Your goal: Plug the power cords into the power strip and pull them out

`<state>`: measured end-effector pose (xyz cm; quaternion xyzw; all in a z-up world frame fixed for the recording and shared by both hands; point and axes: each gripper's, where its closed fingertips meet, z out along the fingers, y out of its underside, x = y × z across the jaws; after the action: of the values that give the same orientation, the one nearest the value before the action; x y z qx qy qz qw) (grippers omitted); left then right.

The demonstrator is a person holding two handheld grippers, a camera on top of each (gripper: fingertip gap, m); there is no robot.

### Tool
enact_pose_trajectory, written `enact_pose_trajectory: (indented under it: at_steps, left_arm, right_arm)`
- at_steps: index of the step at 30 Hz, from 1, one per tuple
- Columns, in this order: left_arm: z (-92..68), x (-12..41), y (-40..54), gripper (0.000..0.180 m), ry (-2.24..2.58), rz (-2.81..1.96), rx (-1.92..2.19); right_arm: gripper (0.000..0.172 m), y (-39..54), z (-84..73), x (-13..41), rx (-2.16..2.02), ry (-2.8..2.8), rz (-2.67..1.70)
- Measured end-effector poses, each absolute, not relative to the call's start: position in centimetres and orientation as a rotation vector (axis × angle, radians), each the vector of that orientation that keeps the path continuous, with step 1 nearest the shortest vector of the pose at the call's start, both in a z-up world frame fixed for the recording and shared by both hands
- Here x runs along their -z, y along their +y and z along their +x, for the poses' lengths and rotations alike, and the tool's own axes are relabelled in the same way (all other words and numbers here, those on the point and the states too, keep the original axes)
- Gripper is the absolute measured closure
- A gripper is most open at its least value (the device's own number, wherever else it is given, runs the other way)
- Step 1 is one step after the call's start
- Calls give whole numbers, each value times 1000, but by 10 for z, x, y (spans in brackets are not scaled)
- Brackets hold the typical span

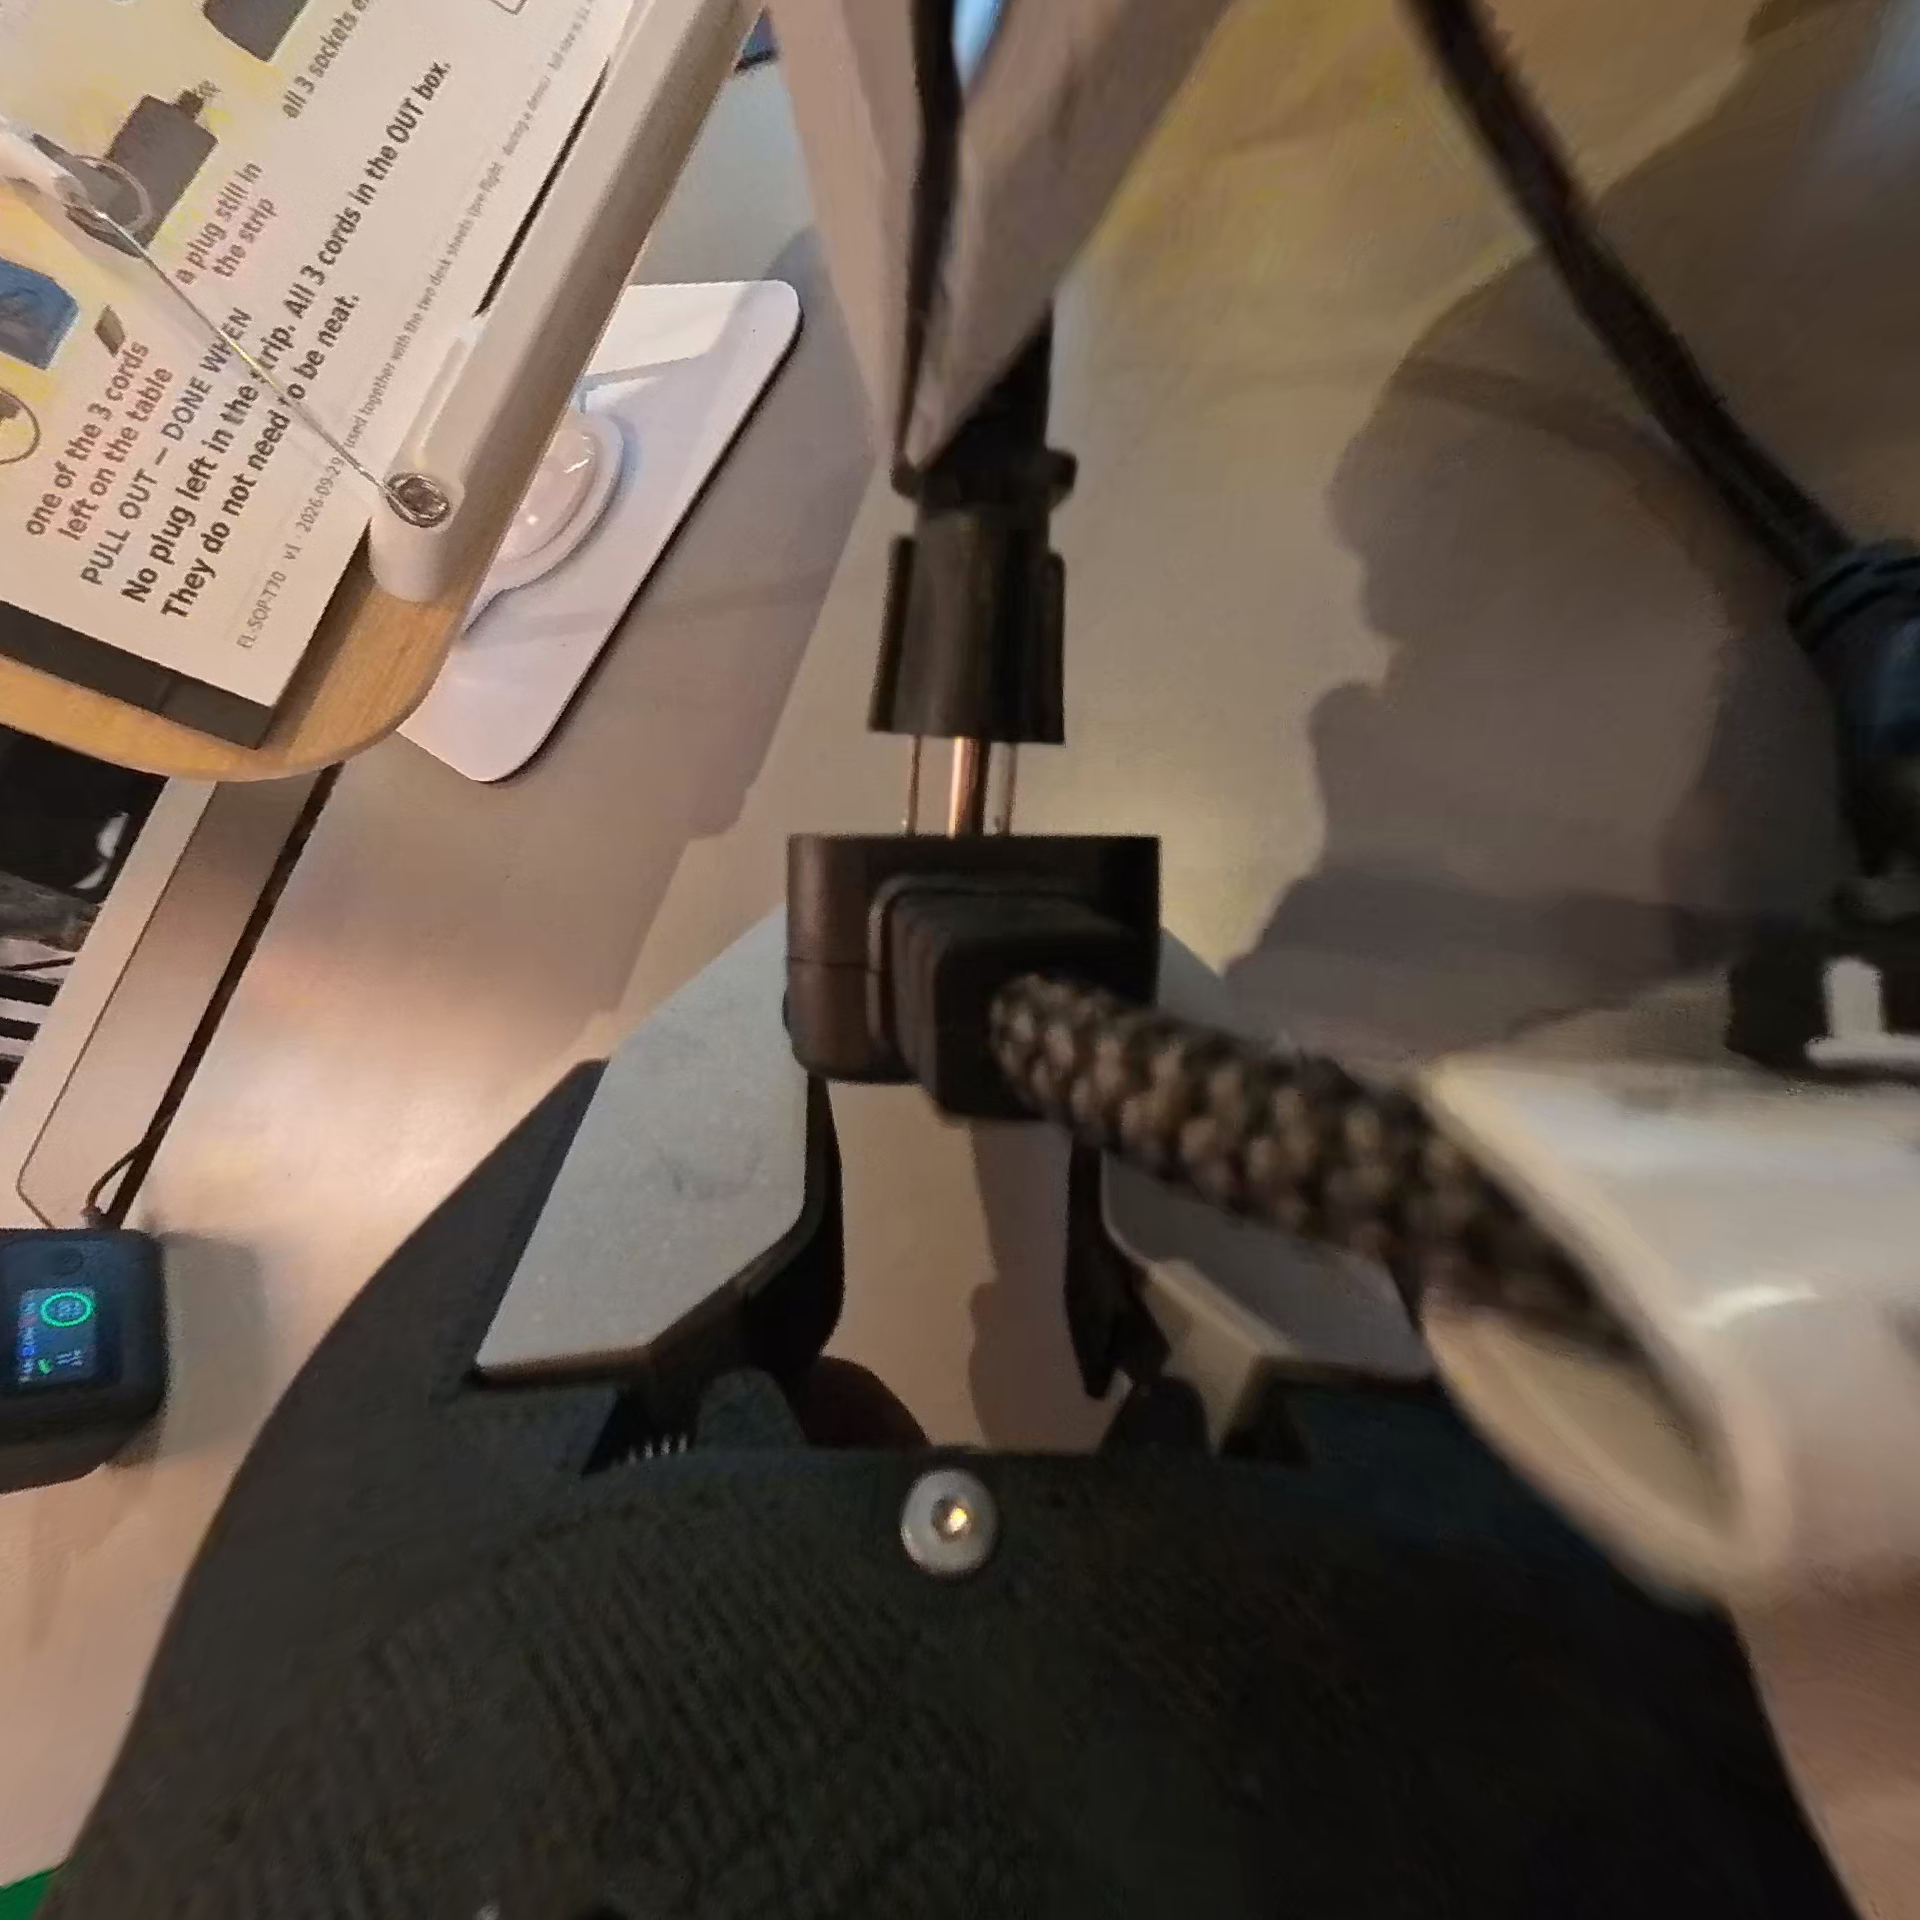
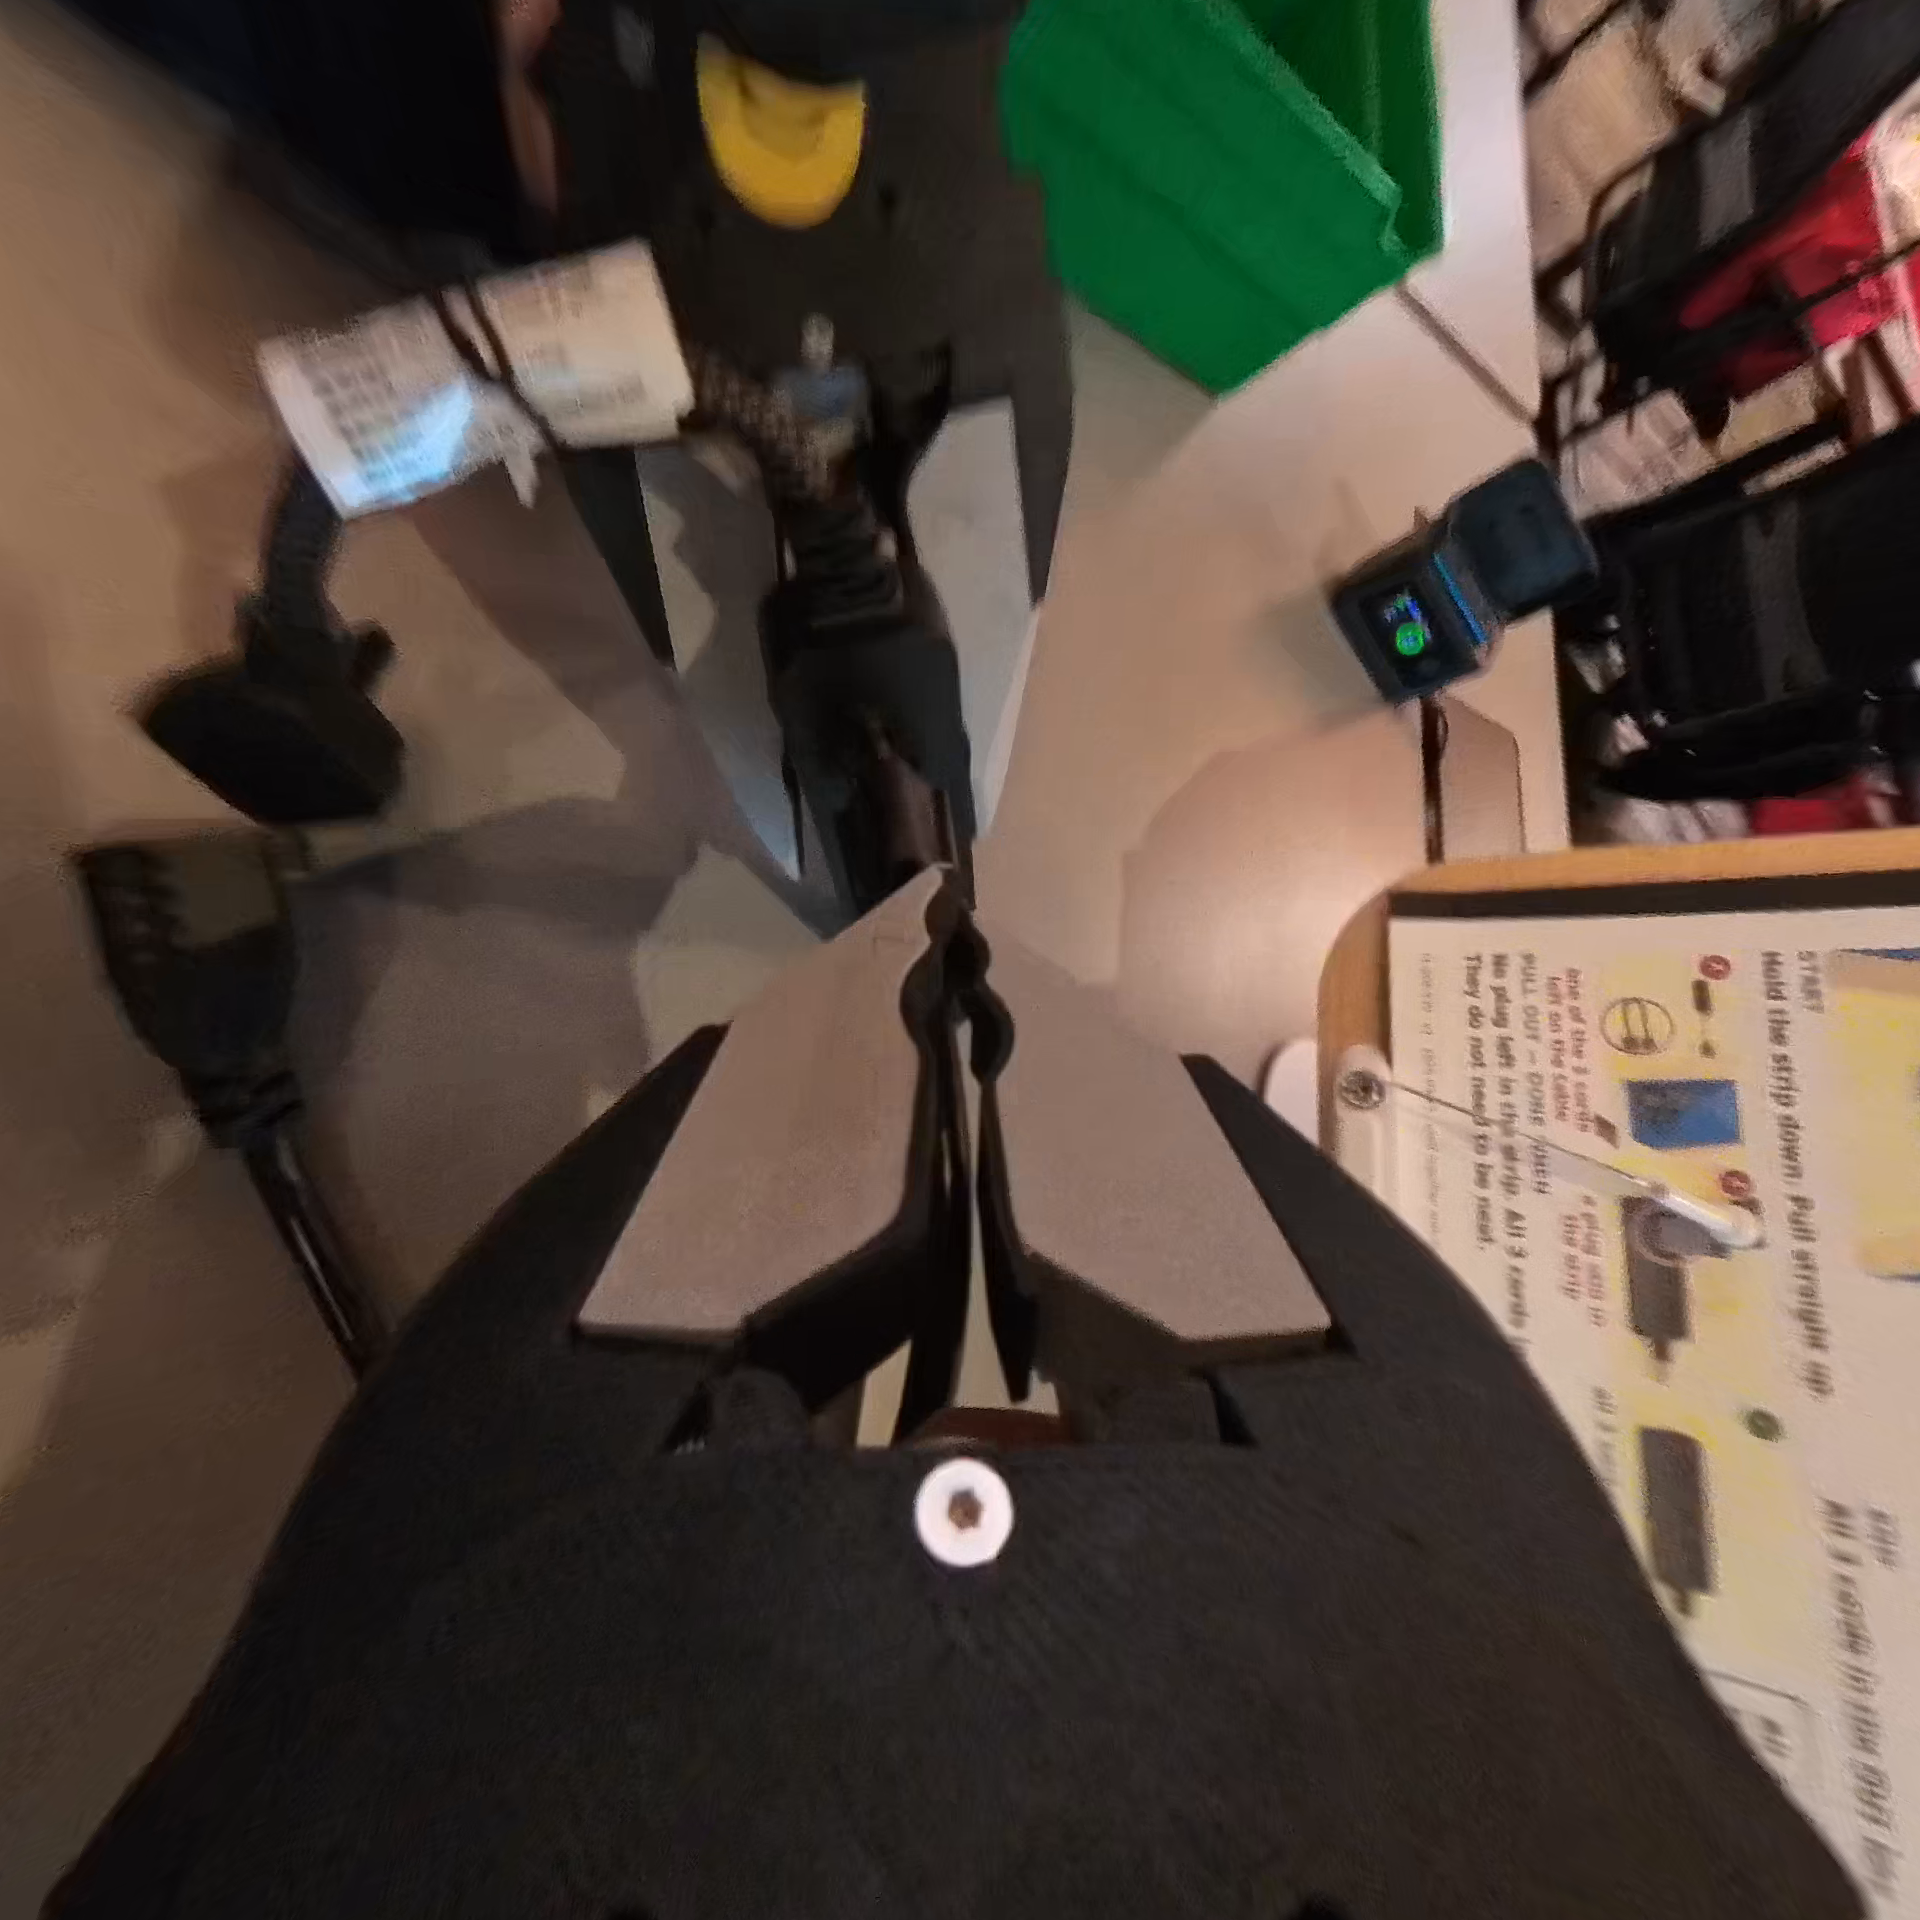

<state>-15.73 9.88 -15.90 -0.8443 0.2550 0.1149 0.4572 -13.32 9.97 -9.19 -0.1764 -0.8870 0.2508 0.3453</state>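
Left wrist view shows my left gripper (image 1: 971,935) clamped on a black socket block (image 1: 831,956) with a plug (image 1: 966,644), held by my closed right gripper (image 2: 961,914), half out, so I could bend the prongs (image 1: 971,784) if I twist.

Blurred white tags (image 2: 473,390) on cords; green bin (image 2: 1226,177) cropped

Black plug (image 1: 966,644) prongs partway in black socket block (image 1: 971,935).

Plug (image 1: 966,634) just beyond strip end (image 1: 971,935); instruction board (image 1: 239,343) left.
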Motion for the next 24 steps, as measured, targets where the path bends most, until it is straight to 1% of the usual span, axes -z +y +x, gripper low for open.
enact_pose_trajectory:
  at_steps: [1, 2, 3, 4, 5, 7, 10, 12, 13, 14, 17, 19, 21, 23, 24]
  left_arm:
    - [-154, 161, 101, 140, 639, -2077, -283]
    - [-139, 156, 108, 140, 639, -2044, -226]
    - [-120, 157, 114, 140, 697, -2040, -177]
    - [-113, 163, 119, 140, 743, -2055, -226]
    - [-120, 166, 121, 140, 740, -2039, -280]
    - [-140, 164, 111, 140, 622, -2062, -202]
    - [-167, 157, 104, 137, 553, -2060, -242]
    - [-165, 156, 106, 137, 561, -2050, -235]
    - [-163, 158, 106, 137, 574, -2050, -237]
    - [-160, 160, 106, 137, 588, -2053, -239]
    - [-157, 163, 107, 139, 622, -2053, -265]
    - [-155, 163, 107, 138, 623, -2049, -262]
    - [-155, 163, 107, 137, 620, -2047, -259]
    - [-156, 164, 108, 137, 612, -2046, -250]
    - [-157, 164, 108, 138, 607, -2050, -248]
  right_arm:
    - [172, 82, -124, 84, -837, -2337, -418]
    - [172, 42, -102, 72, -1194, -2416, -344]
    - [172, 22, -96, 84, -1210, -2516, -304]
    - [172, 18, -100, 105, -996, -2584, -209]
    - [172, 19, -105, 111, -854, -2580, -170]
    - [172, 33, -123, 88, -840, -2434, -279]
    - [172, 67, -130, 47, -941, -2290, -427]
    - [147, 89, -131, 41, -915, -2265, -529]
    - [131, 100, -132, 43, -866, -2257, -578]
    - [120, 111, -133, 49, -815, -2259, -618]
    - [112, 126, -128, 80, -737, -2351, -650]
    - [114, 130, -128, 100, -743, -2408, -652]
    - [120, 129, -128, 112, -795, -2454, -647]
    - [152, 122, -128, 114, -896, -2467, -604]
    - [157, 118, -126, 114, -926, -2482, -583]
